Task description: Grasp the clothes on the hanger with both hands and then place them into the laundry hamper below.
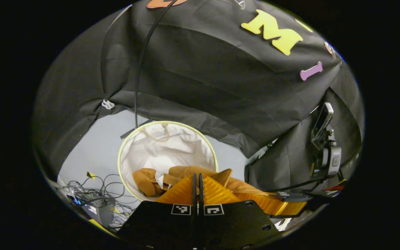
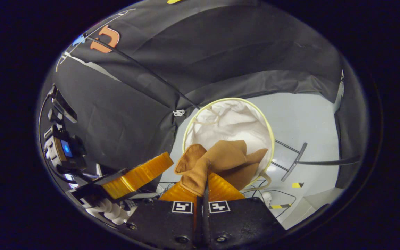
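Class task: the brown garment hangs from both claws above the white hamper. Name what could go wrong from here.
1. The brown cloth garment hangs near the round white fabric hamper's yellow rim; released here, part might drape outside.
2. The right claw pinches only a fold, which might slip.
3. Loose cables lie on the floor beside the hamper and could snag trailing cloth.

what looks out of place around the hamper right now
The brown garment isn't fully in the white hamper: it hangs over the near rim, pinched by the right tool. A tangle of cables lies on the floor beside it.
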The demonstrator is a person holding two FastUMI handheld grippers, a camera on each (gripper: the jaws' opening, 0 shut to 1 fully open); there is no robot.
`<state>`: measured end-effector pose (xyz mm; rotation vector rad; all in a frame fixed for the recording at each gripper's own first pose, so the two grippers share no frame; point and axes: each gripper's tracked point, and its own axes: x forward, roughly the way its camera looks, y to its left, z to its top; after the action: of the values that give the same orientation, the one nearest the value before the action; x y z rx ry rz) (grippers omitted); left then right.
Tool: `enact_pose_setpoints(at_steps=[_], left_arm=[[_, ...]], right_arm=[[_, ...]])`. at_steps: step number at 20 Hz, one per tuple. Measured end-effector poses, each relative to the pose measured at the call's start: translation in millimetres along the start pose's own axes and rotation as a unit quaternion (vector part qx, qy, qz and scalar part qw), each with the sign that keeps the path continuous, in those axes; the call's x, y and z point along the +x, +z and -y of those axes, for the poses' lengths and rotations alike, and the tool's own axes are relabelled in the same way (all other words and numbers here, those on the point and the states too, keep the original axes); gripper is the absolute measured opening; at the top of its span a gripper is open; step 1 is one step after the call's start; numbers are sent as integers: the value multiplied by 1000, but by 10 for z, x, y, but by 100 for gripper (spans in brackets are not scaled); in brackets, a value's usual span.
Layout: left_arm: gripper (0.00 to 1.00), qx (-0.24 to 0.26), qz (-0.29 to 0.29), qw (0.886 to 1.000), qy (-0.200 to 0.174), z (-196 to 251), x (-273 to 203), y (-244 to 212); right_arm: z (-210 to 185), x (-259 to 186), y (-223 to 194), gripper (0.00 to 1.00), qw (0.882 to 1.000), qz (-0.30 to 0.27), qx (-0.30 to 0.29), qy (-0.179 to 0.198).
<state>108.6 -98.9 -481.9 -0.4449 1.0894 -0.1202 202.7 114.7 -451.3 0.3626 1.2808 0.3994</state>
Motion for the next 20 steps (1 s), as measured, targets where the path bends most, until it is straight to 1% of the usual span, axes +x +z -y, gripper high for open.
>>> enact_pose_setpoints(at_steps=[4,5,6,7,8,9,10,11,12,15,16,17,18,20], left_arm=[[0,2,-13,1000,20,-86,-77,-105],[5,8,-16,999,29,-108,-91,-96],[0,15,-20,999,41,-168,-108,-125],[0,23,-19,998,57,-251,-132,-130],[0,28,-19,997,72,-317,-163,-126],[0,30,-21,996,82,-386,-181,-158],[0,31,-21,996,85,-409,-251,-153],[2,26,-25,996,75,-393,-213,-210],[26,22,-29,997,70,-379,-258,-262],[97,15,-31,996,83,-514,-328,-333],[100,13,-30,996,84,-531,-359,-362],[100,14,-29,996,85,-540,-354,-364],[97,15,-27,996,86,-552,-375,-360],[97,23,-20,996,89,-558,-516,-337]], right_arm=[[144,-40,33,4,999,3,-29,-28],[189,-30,43,4,998,6,-39,-38],[174,-48,66,4,998,13,-46,-37],[125,-75,133,4,998,29,-45,-32],[58,-75,172,23,997,44,-45,-34],[73,-99,214,43,996,51,-53,-44],[122,-141,209,62,995,57,-62,-56],[130,-182,233,81,993,67,-69,-67],[138,-216,245,87,991,71,-78,-79],[140,-261,197,88,989,78,-85,-88],[156,-247,166,88,989,77,-83,-91],[173,-247,106,88,990,71,-84,-93],[167,-289,28,88,990,70,-85,-88],[168,-338,-40,88,988,73,-98,-94]])
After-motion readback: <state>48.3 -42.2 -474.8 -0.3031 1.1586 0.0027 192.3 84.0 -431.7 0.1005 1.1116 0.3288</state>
